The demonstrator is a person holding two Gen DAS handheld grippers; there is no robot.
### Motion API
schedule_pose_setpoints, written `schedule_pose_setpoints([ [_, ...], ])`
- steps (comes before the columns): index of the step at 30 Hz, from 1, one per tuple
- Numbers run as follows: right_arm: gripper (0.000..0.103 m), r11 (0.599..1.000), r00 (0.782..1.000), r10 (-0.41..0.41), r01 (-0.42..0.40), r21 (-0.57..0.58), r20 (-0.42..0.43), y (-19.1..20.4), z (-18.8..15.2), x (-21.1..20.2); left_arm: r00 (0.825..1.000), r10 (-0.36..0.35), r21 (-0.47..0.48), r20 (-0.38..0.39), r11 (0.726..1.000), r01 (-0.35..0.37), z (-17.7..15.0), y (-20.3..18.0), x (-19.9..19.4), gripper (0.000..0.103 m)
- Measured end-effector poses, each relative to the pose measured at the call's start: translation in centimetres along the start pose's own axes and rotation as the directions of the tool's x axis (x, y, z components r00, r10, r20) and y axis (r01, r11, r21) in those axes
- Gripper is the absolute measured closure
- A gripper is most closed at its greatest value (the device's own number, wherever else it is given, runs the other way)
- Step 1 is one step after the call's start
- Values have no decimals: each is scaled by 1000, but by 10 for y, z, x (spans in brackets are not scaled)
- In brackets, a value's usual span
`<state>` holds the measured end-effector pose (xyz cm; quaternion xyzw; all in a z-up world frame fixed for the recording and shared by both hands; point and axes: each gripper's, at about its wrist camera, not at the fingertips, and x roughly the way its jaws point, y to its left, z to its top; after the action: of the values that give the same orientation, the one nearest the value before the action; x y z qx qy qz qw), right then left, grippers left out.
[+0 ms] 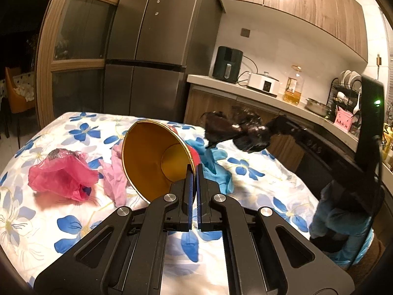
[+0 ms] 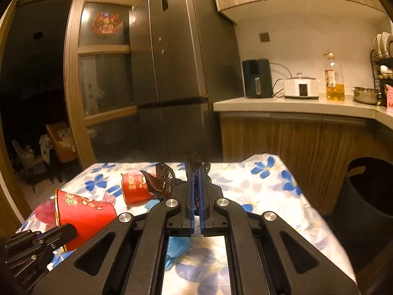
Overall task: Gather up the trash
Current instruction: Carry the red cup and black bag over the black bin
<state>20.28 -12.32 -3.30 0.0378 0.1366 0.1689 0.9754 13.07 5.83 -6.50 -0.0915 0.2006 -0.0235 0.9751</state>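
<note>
My left gripper [image 1: 194, 169] has its fingers pinched nearly together on the rim of a red paper cup [image 1: 157, 157], gold-lined inside, held tilted with its mouth toward the camera above the flower-print worktop [image 1: 258, 172]. My right gripper [image 2: 195, 172] has its fingers closed tight on a crumpled black plastic bag [image 2: 162, 180], which hangs in the air over the cloth; from the left wrist view the same bag [image 1: 235, 130] sits to the right of and beyond the cup.

On the worktop lie a crumpled red plastic bag [image 1: 61, 177], a pink piece of plastic [image 1: 115, 174] just beside the cup, and a blue plastic bag [image 1: 216, 164] behind it. A second red paper cup [image 2: 135, 188] lies on its side farther back. A dark bin [image 2: 366, 189] stands on the floor right of the worktop.
</note>
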Motion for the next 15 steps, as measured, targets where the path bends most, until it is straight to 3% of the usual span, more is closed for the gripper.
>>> schedule_pose_setpoints([
  [15, 99, 997, 991, -76, 75, 15, 112, -43, 22, -69, 999, -48, 63, 21, 997, 47, 1, -53, -15, 102],
])
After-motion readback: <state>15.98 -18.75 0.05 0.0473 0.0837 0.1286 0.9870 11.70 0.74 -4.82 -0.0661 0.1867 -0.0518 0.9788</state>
